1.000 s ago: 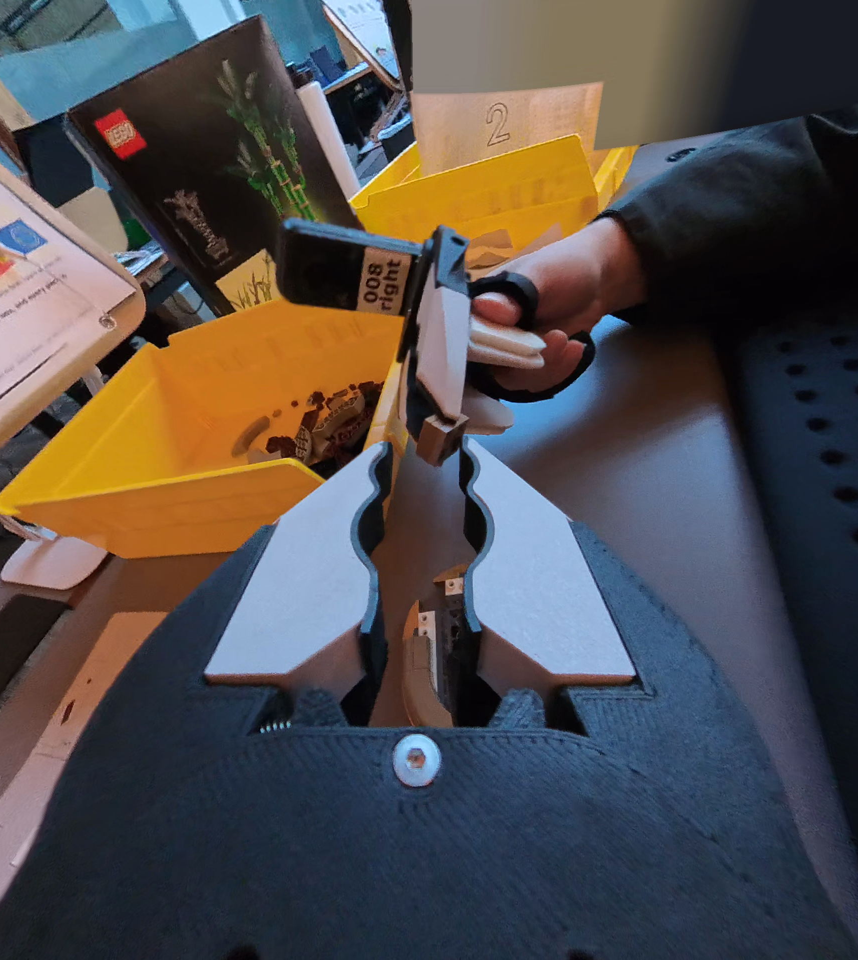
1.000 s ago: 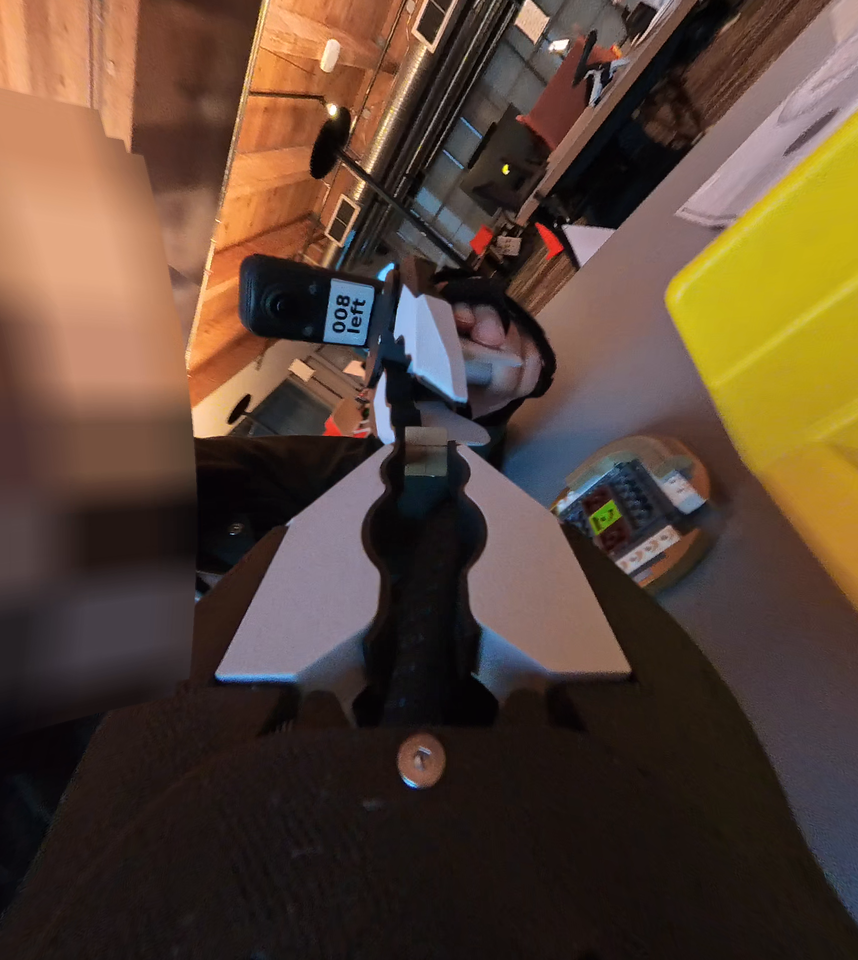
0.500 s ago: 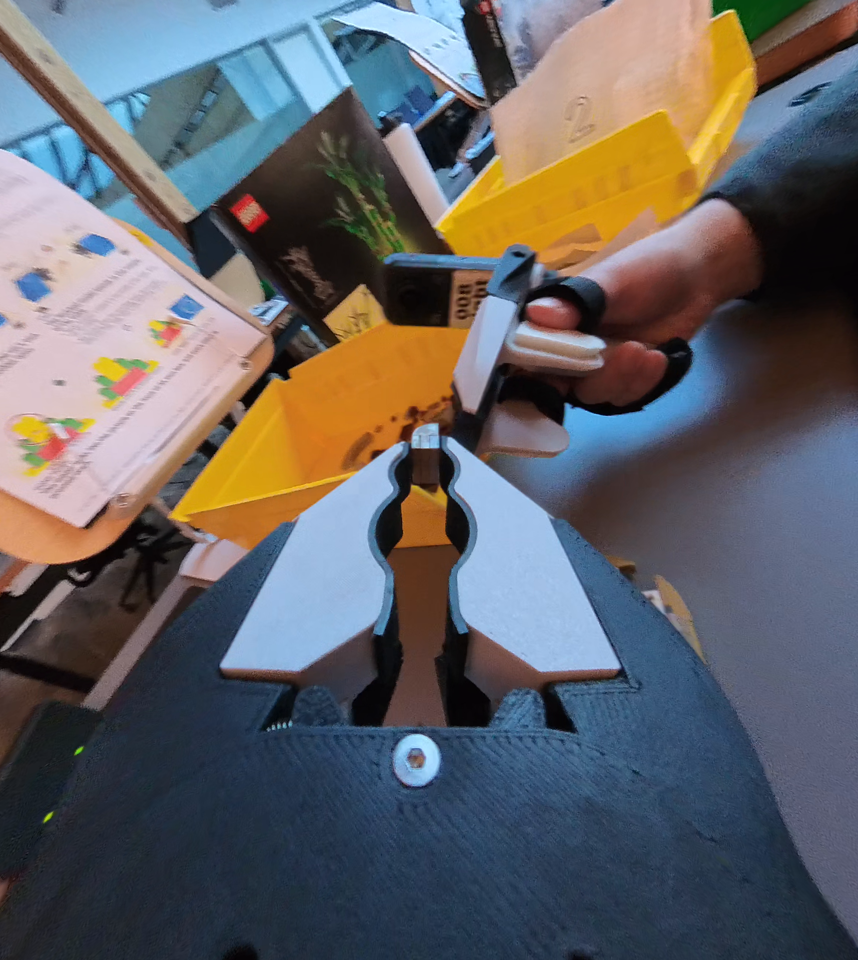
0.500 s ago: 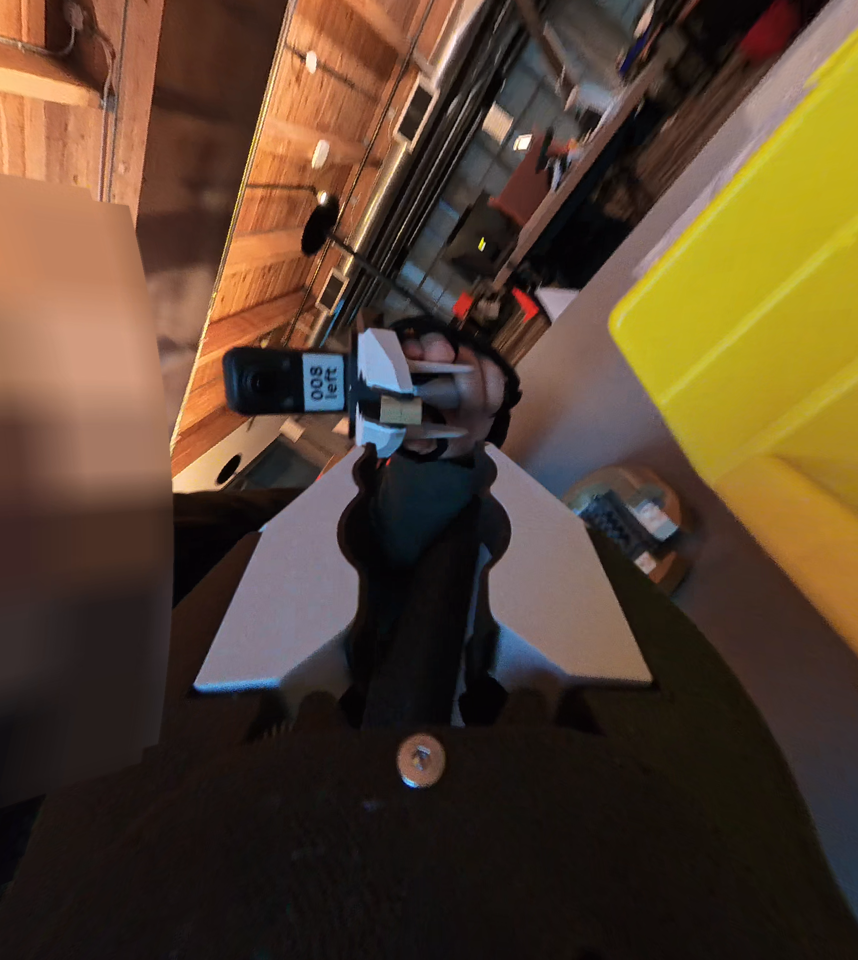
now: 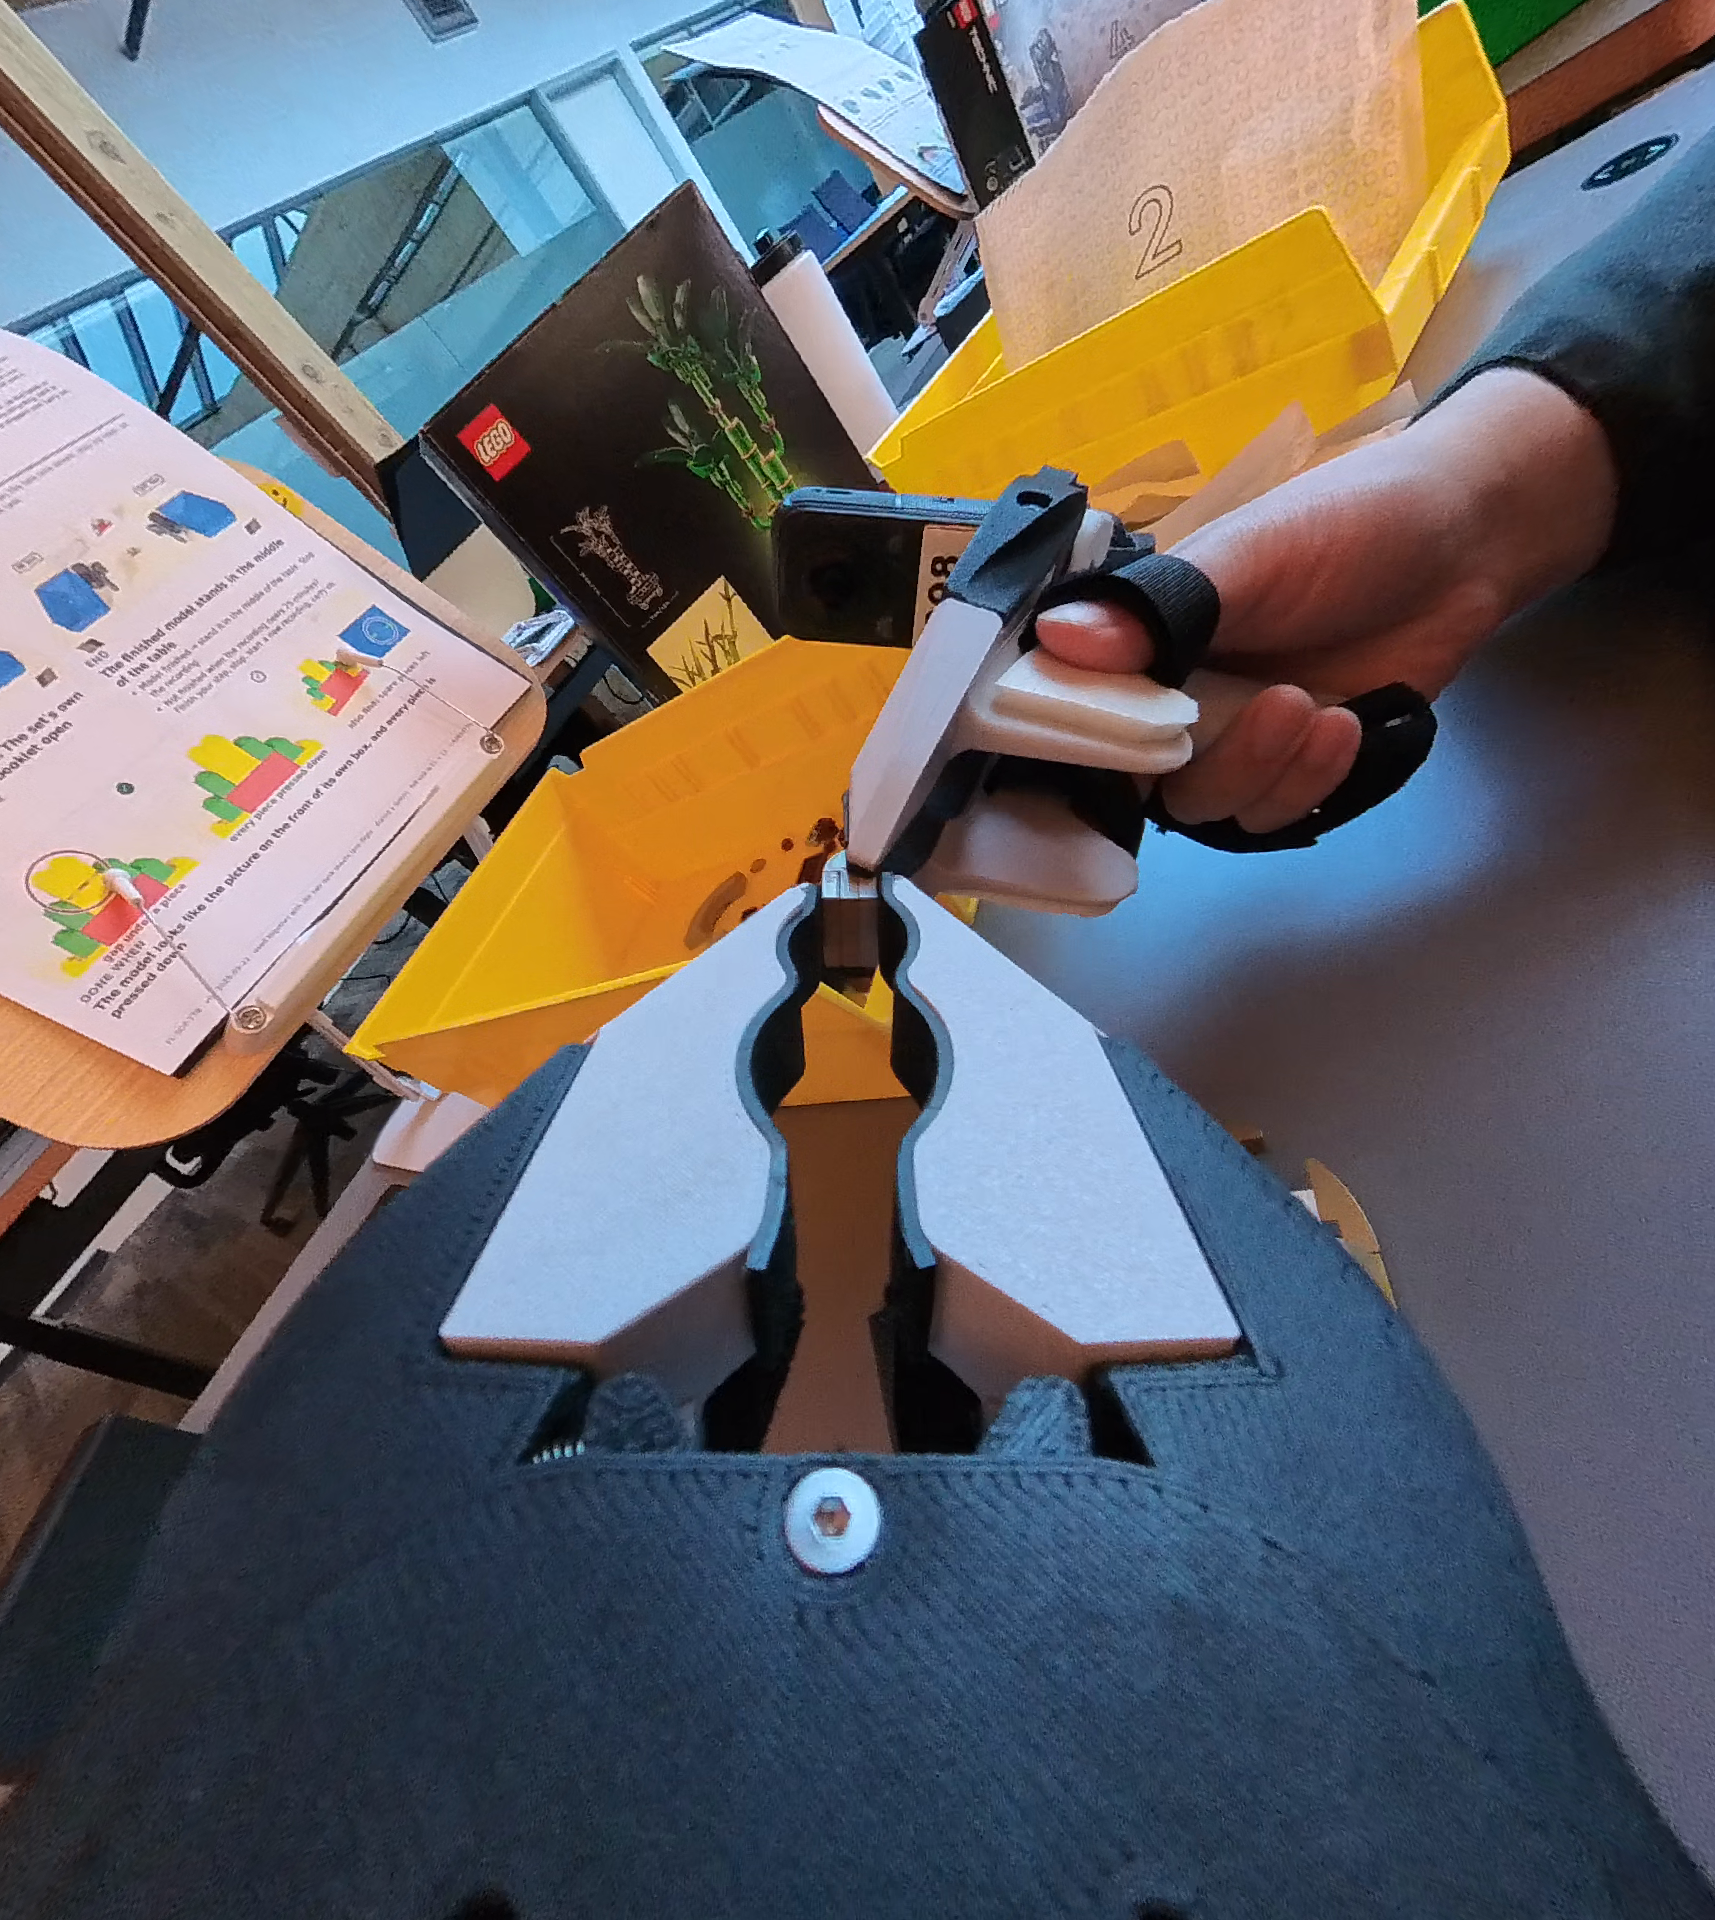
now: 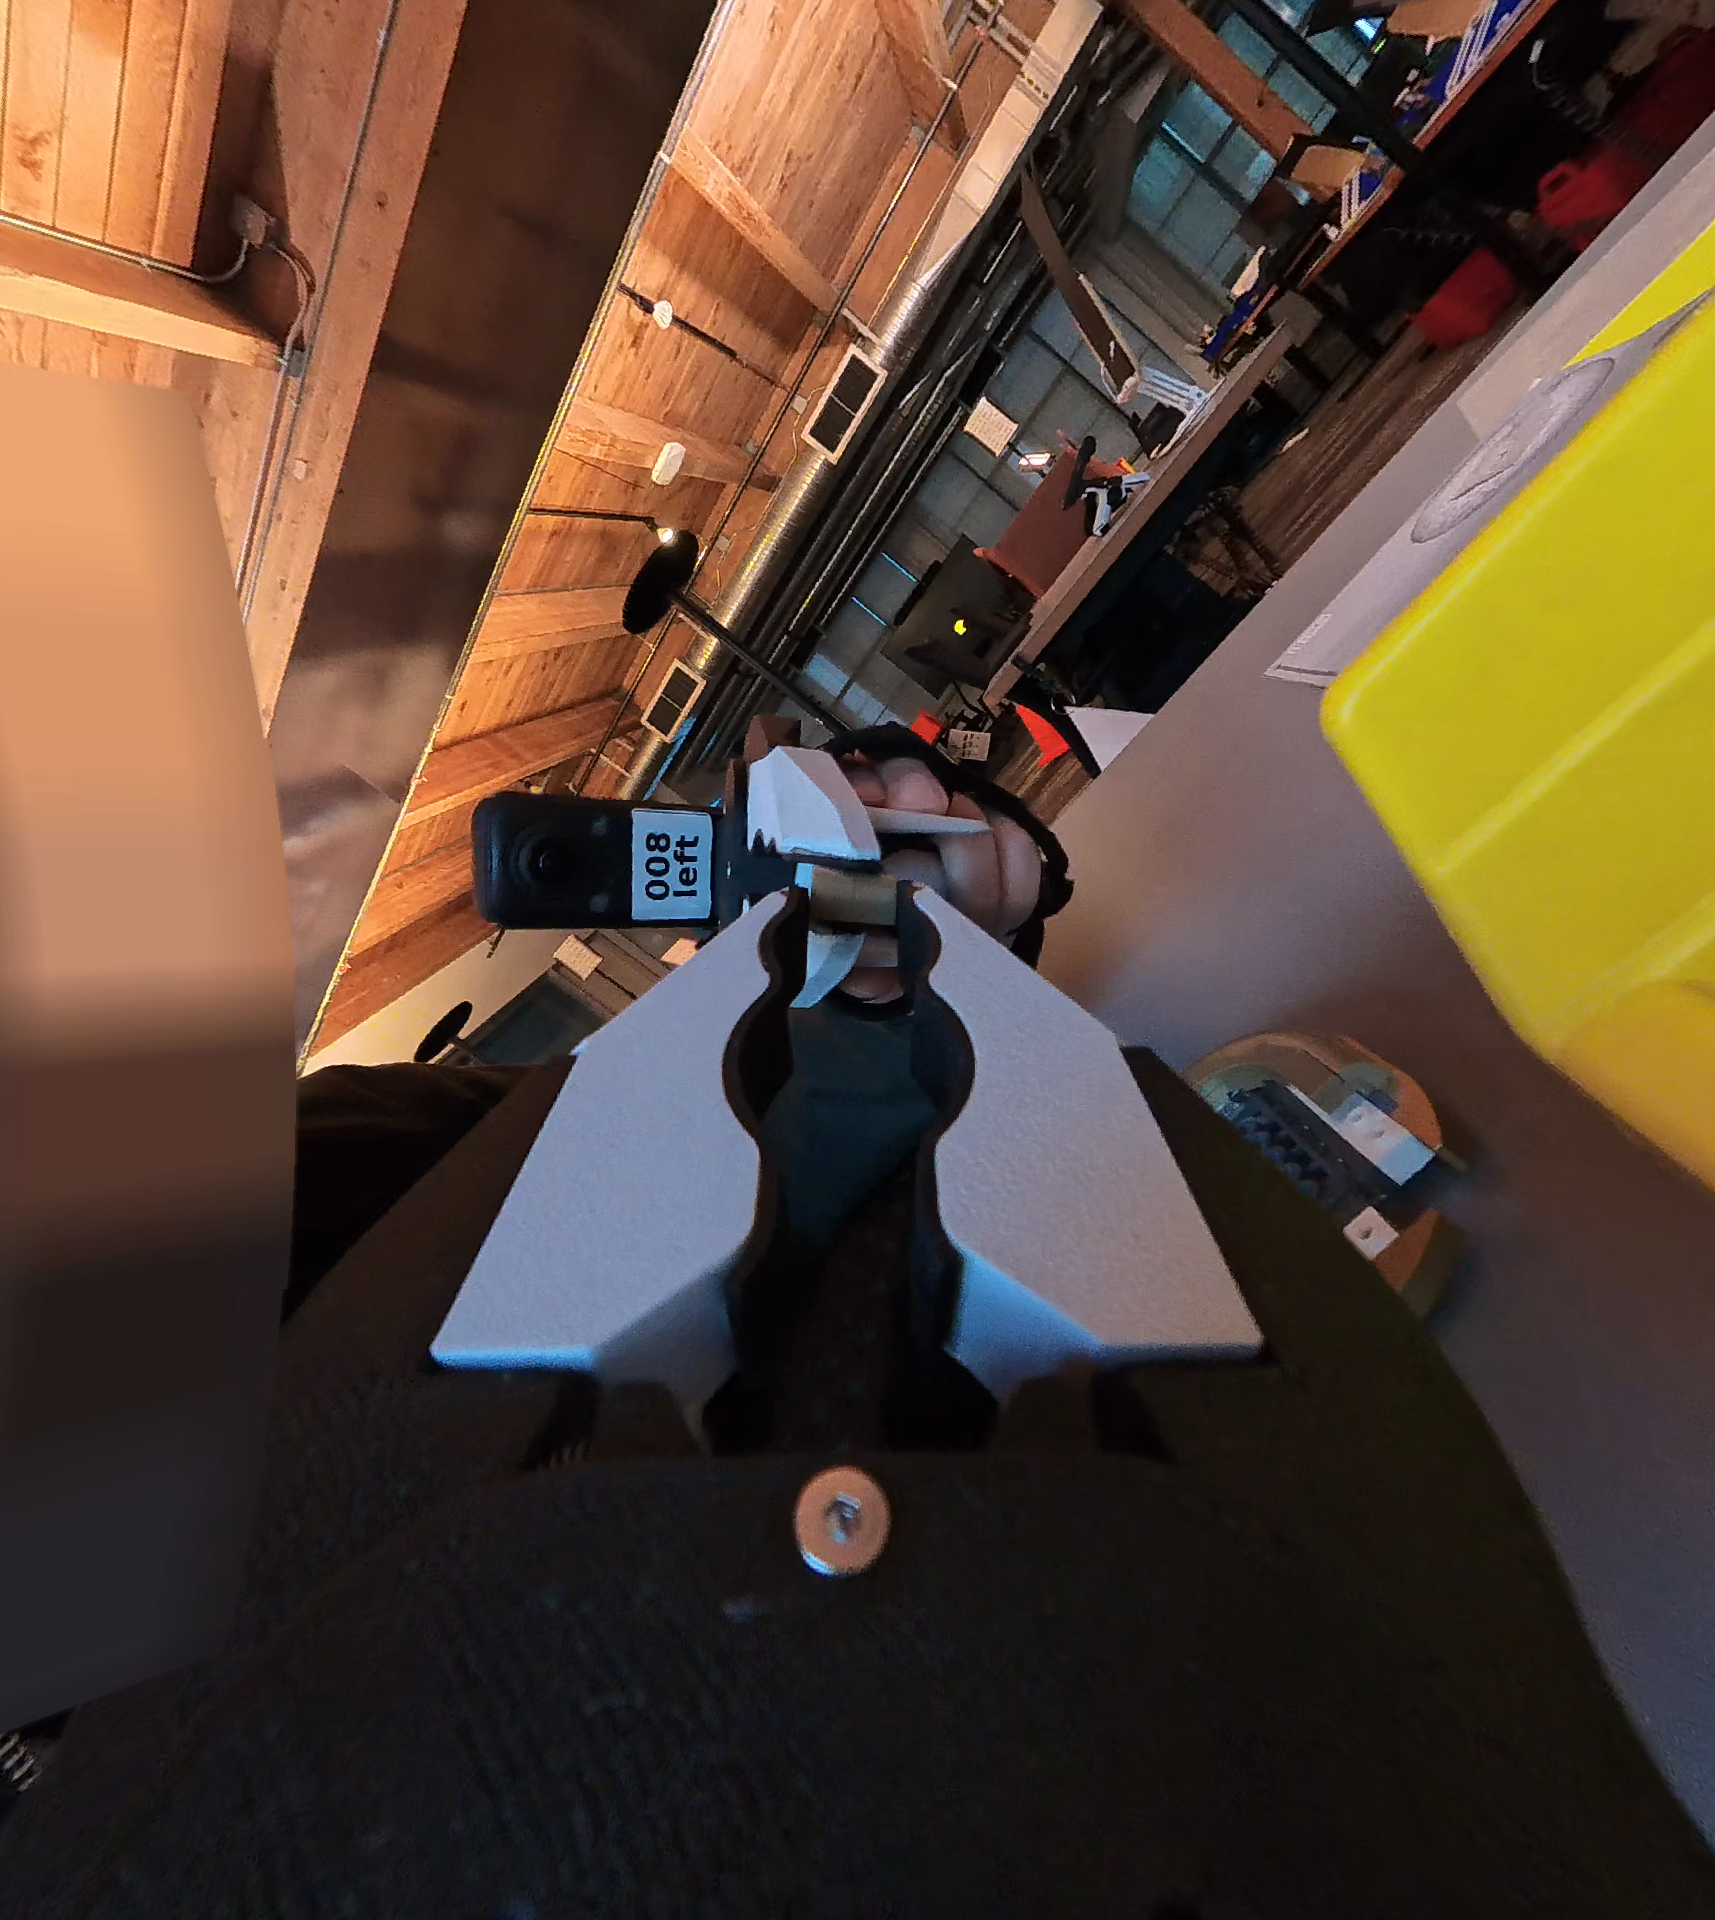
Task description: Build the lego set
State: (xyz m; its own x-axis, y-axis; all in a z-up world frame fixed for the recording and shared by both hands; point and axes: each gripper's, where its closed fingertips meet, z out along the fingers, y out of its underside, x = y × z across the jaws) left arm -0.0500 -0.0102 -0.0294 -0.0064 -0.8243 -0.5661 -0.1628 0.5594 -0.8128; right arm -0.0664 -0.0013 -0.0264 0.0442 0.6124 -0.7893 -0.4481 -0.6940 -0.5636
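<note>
Both the left gripper (image 5: 848, 914) and right gripper (image 6: 853, 902) fingers pinch one small tan brick (image 5: 846, 928), which could slip and drop if either lets go.

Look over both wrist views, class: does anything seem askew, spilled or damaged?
Nothing stands out. Both hand-held grippers meet in mid-air at one small tan brick, the loose pieces stay inside the yellow bin, and the partly built model sits flat on the table.

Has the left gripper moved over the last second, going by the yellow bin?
Yes. The left gripper has lifted and tilted up: the round model that showed between its fingers is out of sight, and the yellow bin now sits behind them.
</note>
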